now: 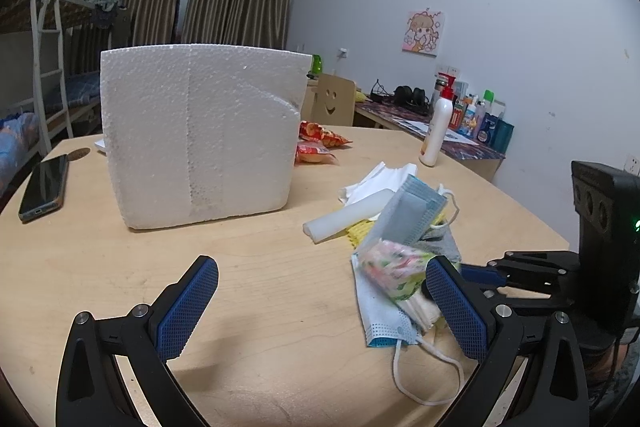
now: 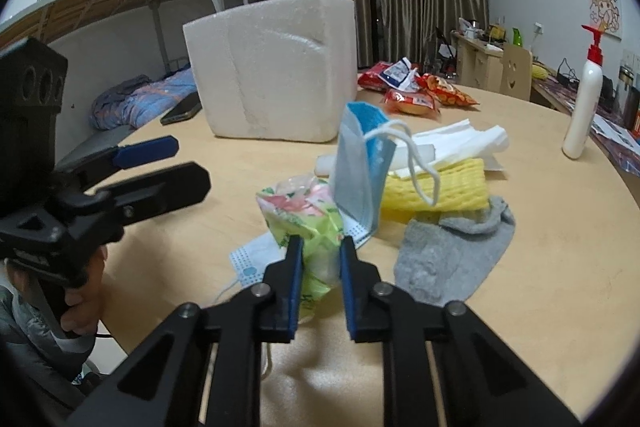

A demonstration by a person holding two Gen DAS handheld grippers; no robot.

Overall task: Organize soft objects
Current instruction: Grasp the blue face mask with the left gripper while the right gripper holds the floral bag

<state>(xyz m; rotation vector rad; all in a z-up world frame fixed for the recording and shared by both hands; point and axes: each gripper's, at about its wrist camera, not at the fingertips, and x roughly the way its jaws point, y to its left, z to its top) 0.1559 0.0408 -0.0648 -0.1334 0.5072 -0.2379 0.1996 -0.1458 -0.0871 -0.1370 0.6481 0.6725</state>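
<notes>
I had the right gripper [image 2: 320, 247] clamped on the floral tissue pack [image 2: 308, 219] near the table's [image 2: 540, 247] front edge, pack upright btwn pads. Left gripper [image 1: 322, 279] sat wide open, empty, pack just beside its right finger.

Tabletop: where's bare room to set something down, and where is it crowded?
Free: bare wood before the foam box, between the open left gripper and the phone; also the table right of the grey sock, toward the lotion bottle. Crowded: masks, tissue pack in the right gripper, yellow foam net.
</notes>
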